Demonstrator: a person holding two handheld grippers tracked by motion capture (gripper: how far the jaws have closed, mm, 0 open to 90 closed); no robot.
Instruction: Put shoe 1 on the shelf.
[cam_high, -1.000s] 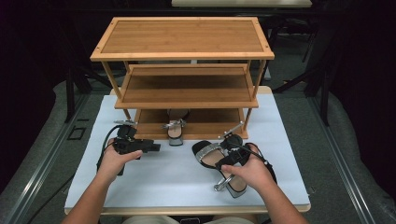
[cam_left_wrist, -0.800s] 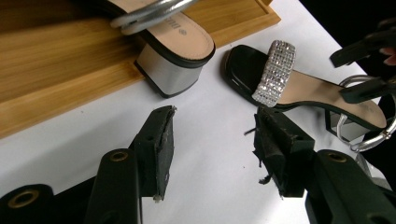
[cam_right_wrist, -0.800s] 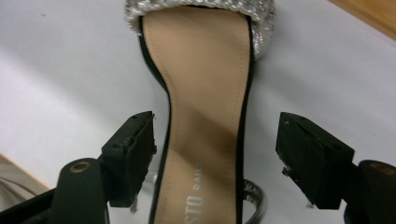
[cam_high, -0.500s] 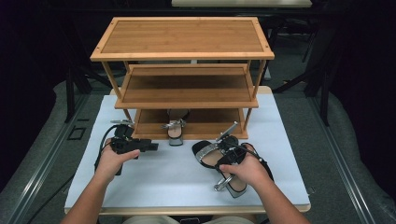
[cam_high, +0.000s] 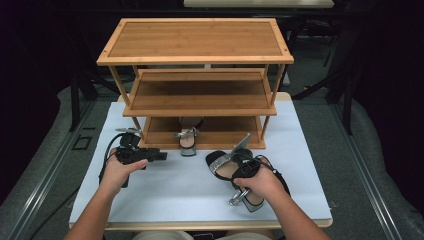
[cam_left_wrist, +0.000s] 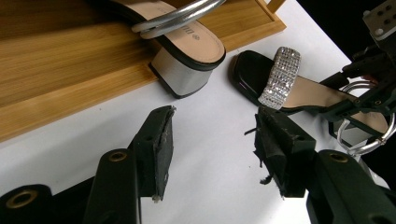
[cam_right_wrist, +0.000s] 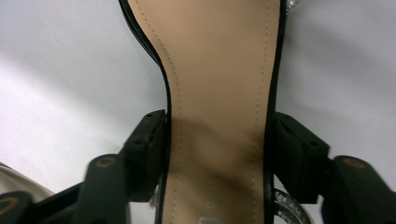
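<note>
Sandal (cam_high: 235, 167) lies on the white mat just in front of the shoe rack (cam_high: 195, 90), whose bottom shelf already holds its mate (cam_high: 188, 137). Your right gripper (cam_right_wrist: 217, 154) has just closed across its insole, pinching it; lifting and shelving remain. Your left gripper (cam_left_wrist: 212, 149) waits spread, empty.

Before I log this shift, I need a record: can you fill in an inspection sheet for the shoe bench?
Surface: white table, wooden rack at its far side.
Job's things: sandal on the table; second sandal on the rack's lowest shelf.
Clutter: nothing seen.
Grippers: right tongs have just been closing and now clamp the table sandal's sole; left tongs open, holding nothing.
Cables: black cable loops beside the left hand.
Surroundings: dark floor, black stands.
</note>
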